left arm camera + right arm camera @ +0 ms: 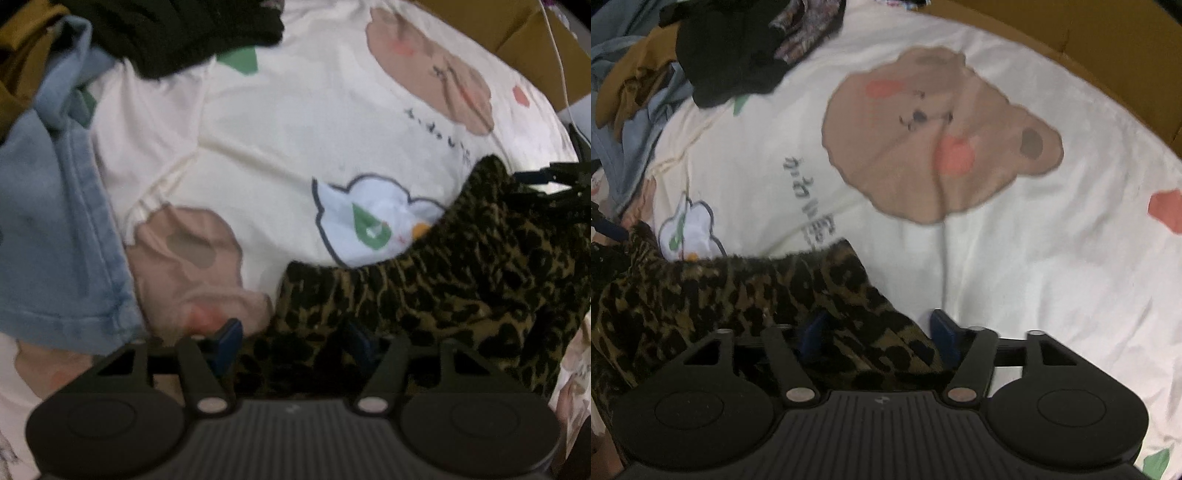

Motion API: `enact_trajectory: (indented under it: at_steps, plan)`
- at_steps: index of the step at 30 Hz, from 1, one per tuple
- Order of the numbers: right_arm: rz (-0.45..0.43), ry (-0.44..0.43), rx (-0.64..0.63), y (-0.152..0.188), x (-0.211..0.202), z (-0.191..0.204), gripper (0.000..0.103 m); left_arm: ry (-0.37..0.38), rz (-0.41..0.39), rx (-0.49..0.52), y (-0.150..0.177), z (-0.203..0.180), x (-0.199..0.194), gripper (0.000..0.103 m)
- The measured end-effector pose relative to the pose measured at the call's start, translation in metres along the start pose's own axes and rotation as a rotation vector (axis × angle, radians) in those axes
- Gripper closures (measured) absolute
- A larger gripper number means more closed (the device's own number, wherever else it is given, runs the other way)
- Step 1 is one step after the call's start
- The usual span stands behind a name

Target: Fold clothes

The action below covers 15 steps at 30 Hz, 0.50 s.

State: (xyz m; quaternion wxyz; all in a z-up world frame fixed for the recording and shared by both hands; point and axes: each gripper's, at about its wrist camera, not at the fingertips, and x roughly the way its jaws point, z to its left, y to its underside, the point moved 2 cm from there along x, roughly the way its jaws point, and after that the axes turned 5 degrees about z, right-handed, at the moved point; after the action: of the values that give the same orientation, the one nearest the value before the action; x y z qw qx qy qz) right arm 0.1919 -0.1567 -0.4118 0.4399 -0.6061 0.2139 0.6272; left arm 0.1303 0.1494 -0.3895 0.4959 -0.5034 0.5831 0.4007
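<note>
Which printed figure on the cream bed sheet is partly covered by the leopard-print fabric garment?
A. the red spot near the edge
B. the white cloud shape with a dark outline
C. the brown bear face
B: the leopard-print fabric garment overlaps the lower edge of the white cloud shape on the cream bed sheet.

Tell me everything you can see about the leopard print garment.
The leopard print garment is soft knit-looking fabric, tan with black and dark brown blotches, with a ribbed-looking edge. It lies crumpled, not folded, on the cream cartoon bedsheet, covering part of its cloud print. One end sits between the fingers of the left gripper, the other between those of the right gripper; whether either presses on it is unclear.
</note>
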Motion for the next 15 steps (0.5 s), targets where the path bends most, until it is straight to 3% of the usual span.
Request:
enact_trajectory:
  at_steps: [4, 6, 8, 9, 10, 11, 12, 15]
  plan:
    - [-0.016, -0.016, 0.008, 0.005, 0.001, -0.003, 0.031, 0.024, 0.028, -0.012, 0.009, -0.003, 0.008, 0.04]
    - [-0.014, -0.006, -0.007, 0.006, 0.002, 0.0, 0.034, 0.031, 0.03, 0.0, 0.012, -0.005, 0.008, 0.05]
    - [-0.014, -0.018, -0.021, 0.007, 0.0, 0.004, 0.046, 0.035, 0.025, 0.007, 0.012, -0.005, 0.004, 0.064]
    - [-0.014, -0.025, -0.026, 0.008, -0.001, 0.005, 0.057, 0.037, 0.022, 0.004, 0.012, -0.004, 0.002, 0.067]
    - [-0.012, -0.025, -0.033, 0.008, -0.002, 0.005, 0.068, 0.035, 0.016, -0.005, 0.011, -0.003, -0.001, 0.08]
    - [-0.01, -0.025, -0.034, 0.009, -0.003, 0.005, 0.074, 0.026, 0.008, -0.009, 0.01, -0.002, -0.004, 0.081]
    - [-0.009, -0.02, -0.029, 0.009, -0.004, 0.004, 0.09, 0.017, 0.0, -0.013, 0.01, 0.0, -0.007, 0.081]
    - [-0.028, -0.035, 0.007, 0.011, -0.012, -0.001, 0.098, -0.009, -0.05, 0.007, 0.004, -0.006, -0.024, 0.083]
